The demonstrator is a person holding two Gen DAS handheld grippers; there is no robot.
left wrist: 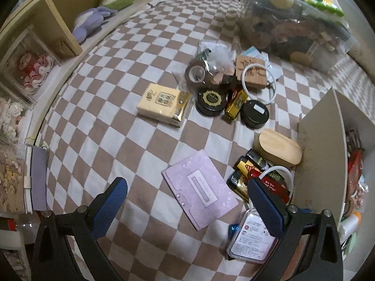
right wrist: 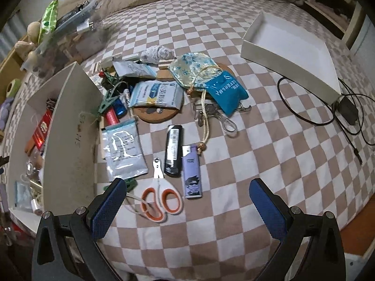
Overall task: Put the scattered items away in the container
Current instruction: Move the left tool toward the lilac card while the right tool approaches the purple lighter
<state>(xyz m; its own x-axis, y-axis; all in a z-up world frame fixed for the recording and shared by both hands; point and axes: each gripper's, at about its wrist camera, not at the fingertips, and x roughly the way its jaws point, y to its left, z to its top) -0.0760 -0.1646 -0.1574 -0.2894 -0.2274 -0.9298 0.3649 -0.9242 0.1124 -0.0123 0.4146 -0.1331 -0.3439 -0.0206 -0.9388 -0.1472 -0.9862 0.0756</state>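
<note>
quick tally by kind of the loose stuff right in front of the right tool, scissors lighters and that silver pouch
scissors: 1
lighters: 2, black lighter and purple lighter
silver pouch: 1
total: 4

Small items lie scattered beside the part-filled box.

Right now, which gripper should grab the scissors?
Right. The right gripper is open just above the scissors; they don't show in the left view, where the left gripper hovers over a pink card.
</note>
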